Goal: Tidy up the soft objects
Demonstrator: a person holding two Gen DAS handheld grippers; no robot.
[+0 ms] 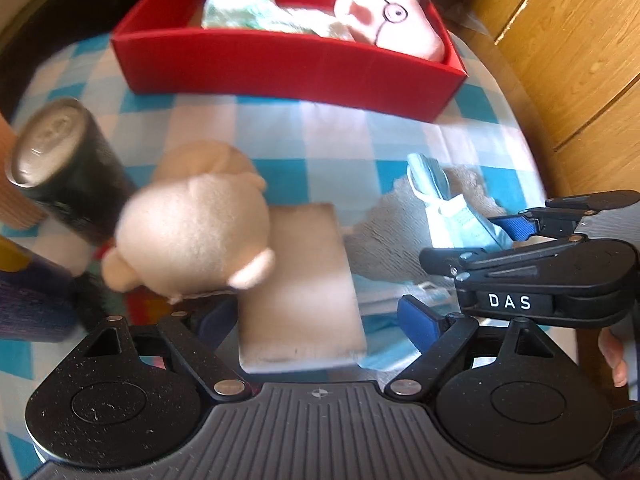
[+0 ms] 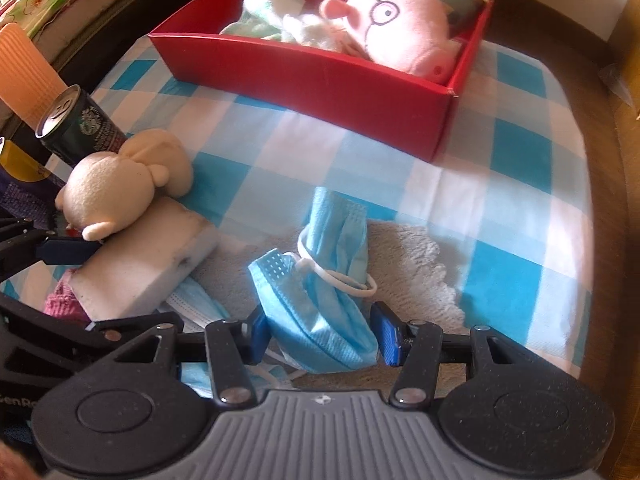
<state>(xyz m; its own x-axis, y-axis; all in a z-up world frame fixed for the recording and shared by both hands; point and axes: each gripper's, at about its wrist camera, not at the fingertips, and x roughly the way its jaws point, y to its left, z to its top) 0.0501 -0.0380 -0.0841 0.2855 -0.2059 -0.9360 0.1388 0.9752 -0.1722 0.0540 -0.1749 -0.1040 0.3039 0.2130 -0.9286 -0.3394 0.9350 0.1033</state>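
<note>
A red box (image 1: 288, 66) (image 2: 320, 80) at the back holds a pink pig plush (image 1: 394, 26) (image 2: 408, 28) and a pale green cloth (image 1: 244, 10) (image 2: 272, 12). My left gripper (image 1: 316, 316) is open around a white sponge block (image 1: 300, 280) (image 2: 148, 256); a cream bear plush (image 1: 192, 232) (image 2: 112, 188) leans on the block. My right gripper (image 2: 322, 334) is open with a crumpled blue face mask (image 2: 324, 300) (image 1: 452, 208) between its fingers, lying on a grey towel (image 2: 412, 268) (image 1: 396, 232).
A dark drink can (image 1: 60, 168) (image 2: 80, 124) stands at the left beside an orange ribbed cup (image 2: 24, 76). A purple package (image 2: 20, 188) and pink knit item (image 2: 62, 302) lie at the left. The checked blue cloth (image 2: 500, 168) covers the table; wooden cabinets (image 1: 568, 52) stand right.
</note>
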